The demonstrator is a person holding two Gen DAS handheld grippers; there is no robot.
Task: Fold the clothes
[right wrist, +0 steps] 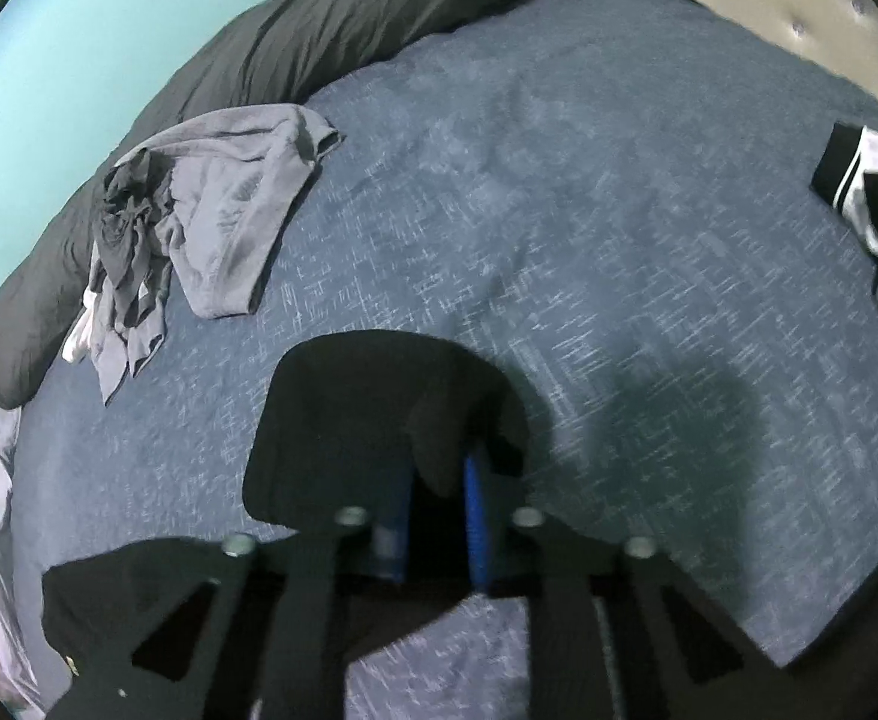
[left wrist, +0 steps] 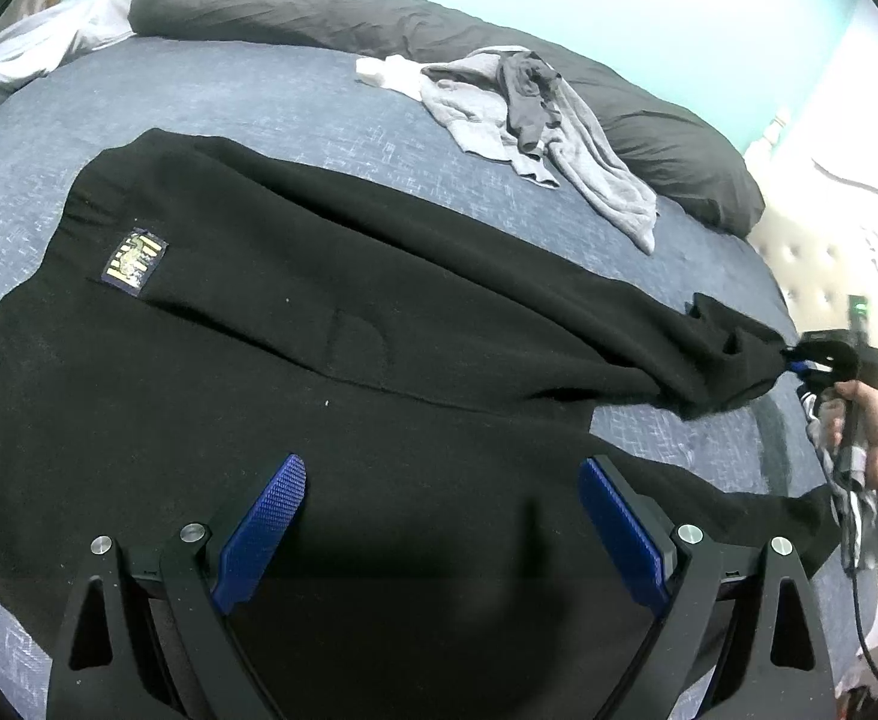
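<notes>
While our right gripper [right wrist: 439, 480] is pinching the black pants' [left wrist: 331, 324] leg end, our left gripper [left wrist: 439, 516] is gaping empty; grey clothes [left wrist: 517, 114] are lying unfolded.

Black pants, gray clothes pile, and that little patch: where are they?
black pants [left wrist: 295, 312]: left wrist view, middle of the spread fabric.
gray clothes pile [right wrist: 223, 228]: right wrist view, light gray garment's middle.
patch [left wrist: 135, 257]: left wrist view, its center.
</notes>
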